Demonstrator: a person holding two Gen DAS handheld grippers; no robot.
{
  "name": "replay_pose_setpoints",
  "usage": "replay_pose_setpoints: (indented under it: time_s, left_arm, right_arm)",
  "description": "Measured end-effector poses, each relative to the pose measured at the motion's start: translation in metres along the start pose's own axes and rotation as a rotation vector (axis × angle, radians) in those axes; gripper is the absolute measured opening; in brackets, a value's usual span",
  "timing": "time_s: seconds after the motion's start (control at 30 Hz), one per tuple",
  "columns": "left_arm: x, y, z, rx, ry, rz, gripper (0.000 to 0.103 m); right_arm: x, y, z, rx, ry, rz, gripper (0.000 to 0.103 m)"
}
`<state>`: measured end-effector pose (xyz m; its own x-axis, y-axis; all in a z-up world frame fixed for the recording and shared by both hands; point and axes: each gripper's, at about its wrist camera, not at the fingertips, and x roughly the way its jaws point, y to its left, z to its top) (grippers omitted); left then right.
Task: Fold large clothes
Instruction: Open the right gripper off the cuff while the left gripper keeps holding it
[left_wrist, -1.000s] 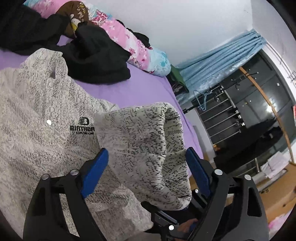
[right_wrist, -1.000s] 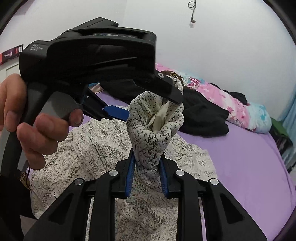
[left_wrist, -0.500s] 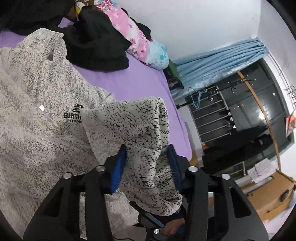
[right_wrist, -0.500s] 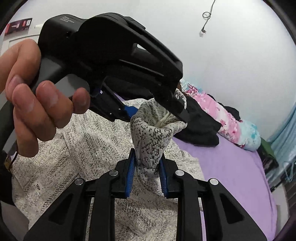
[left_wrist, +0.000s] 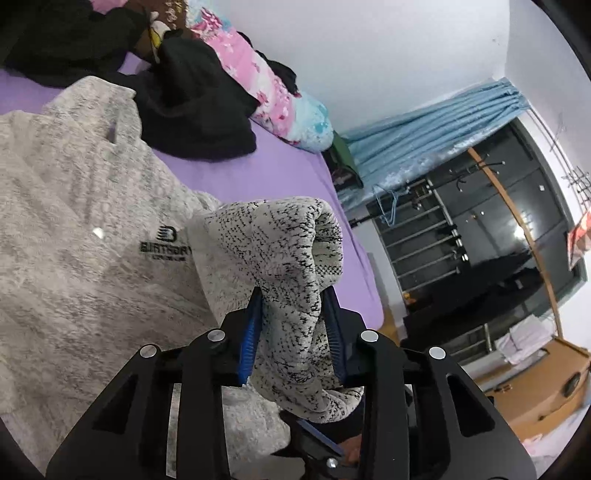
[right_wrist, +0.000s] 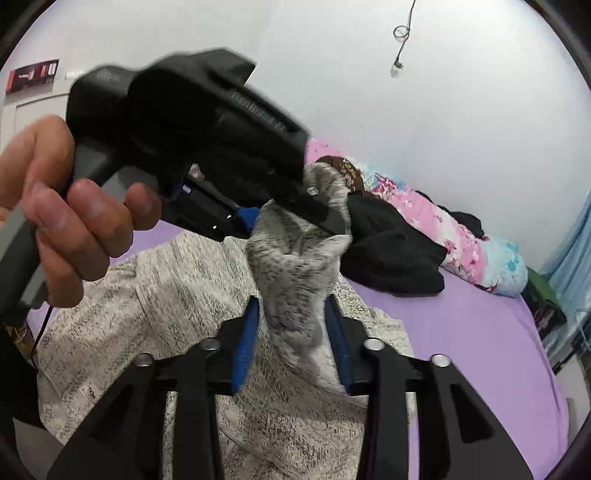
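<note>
1. While the grey knit jacket (left_wrist: 74, 229) is lying spread across the purple bed (left_wrist: 258, 177), chest logo up and body reaching toward the bed's near edge, its sleeve cuff (left_wrist: 295, 266) is being held up off the jacket's body, toward the right edge of the bed.
2. The cuff is being handed from one gripper to the other, and that hand-over looks to be the step in hand.
3. The left gripper (left_wrist: 293, 314) has just been closing, and its blue pads are now being pressed into the bunched cuff from both sides, so the sleeve is being clamped there.
4. The right gripper (right_wrist: 291, 325) has just been opening; the sleeve is hanging between its jaws, a thin gap is showing at the pads, and the fabric is being let go rather than squeezed.
5. In the right wrist view the left gripper is being seen from outside, gripped by a hand (right_wrist: 70, 206), its tips biting the top of the cuff.
6. A black garment (left_wrist: 192, 110) and a pink floral quilt (left_wrist: 258, 77) are being left alone at the bed's far edge.
7. Next, by this reading, the right gripper is needing to be drawn clear, and the sleeve carried across the jacket's chest and laid flat.
</note>
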<state>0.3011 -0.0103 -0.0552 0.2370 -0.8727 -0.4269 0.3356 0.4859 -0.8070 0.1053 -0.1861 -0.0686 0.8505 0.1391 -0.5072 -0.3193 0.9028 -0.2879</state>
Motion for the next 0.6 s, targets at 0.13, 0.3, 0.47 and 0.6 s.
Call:
replay_pose_setpoints:
  time_s: [0.13, 0.3, 0.47, 0.6]
  left_arm:
    - [-0.024, 0.015, 0.005, -0.025, -0.043, 0.020, 0.030]
    - [-0.056, 0.039, 0.006, -0.063, -0.095, 0.048, 0.031]
    - [-0.087, 0.066, 0.000, -0.097, -0.134, 0.111, 0.031]
    - [-0.107, 0.083, -0.011, -0.055, -0.150, 0.310, 0.026]
  right_arm:
    - [0.003, 0.001, -0.003, 0.014, 0.011, 0.025, 0.047]
    - [0.014, -0.006, -0.015, 0.069, 0.065, 0.084, 0.050]
    - [0.027, -0.022, -0.032, 0.146, 0.114, 0.117, 0.056]
    - [0.039, -0.033, -0.046, 0.216, 0.155, 0.121, 0.056]
